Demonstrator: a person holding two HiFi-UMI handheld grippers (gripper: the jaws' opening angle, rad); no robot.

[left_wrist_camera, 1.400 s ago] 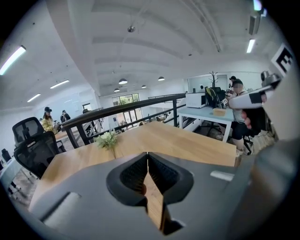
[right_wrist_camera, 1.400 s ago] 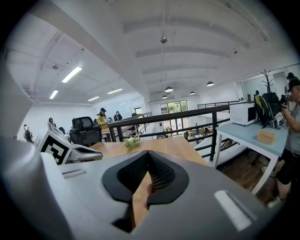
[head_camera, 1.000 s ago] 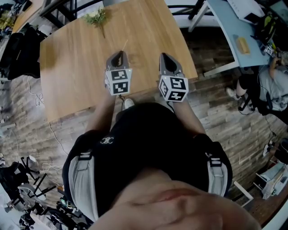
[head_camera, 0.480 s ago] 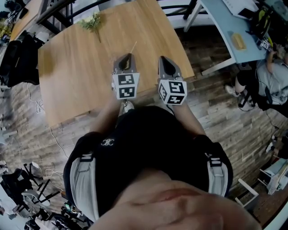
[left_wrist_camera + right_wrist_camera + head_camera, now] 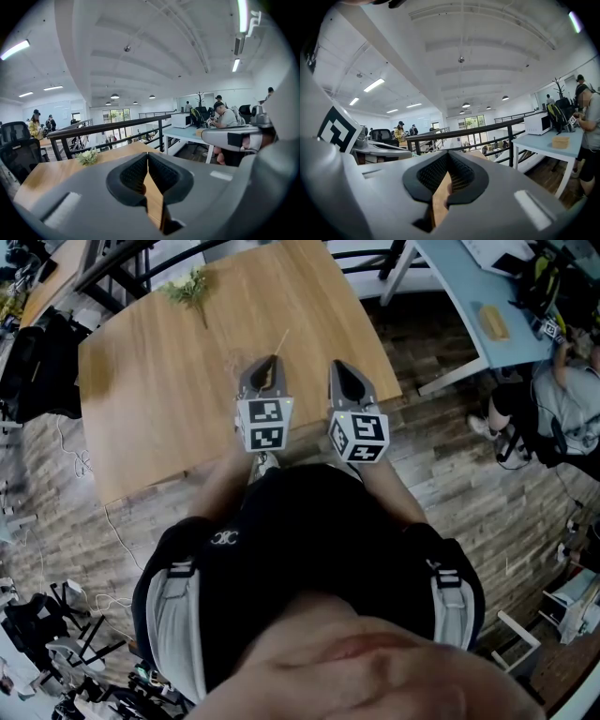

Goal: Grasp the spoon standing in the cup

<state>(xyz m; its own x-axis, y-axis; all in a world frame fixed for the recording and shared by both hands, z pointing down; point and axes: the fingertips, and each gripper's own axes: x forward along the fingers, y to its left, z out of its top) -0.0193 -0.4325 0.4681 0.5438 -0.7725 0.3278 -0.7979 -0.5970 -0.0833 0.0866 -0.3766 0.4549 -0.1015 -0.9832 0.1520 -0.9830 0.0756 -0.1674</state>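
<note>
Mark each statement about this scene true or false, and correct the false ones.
1. The left hand-held gripper has its jaws together, with nothing between them. True.
2. The right hand-held gripper is clamped on a metal spoon. False: its jaws are together and hold nothing.
3. A green leafy sprig lies on the light brown wooden table. True.
4. In the head view, the pale blue table stands to the left of the wooden table. False: it stands to its right.
</note>
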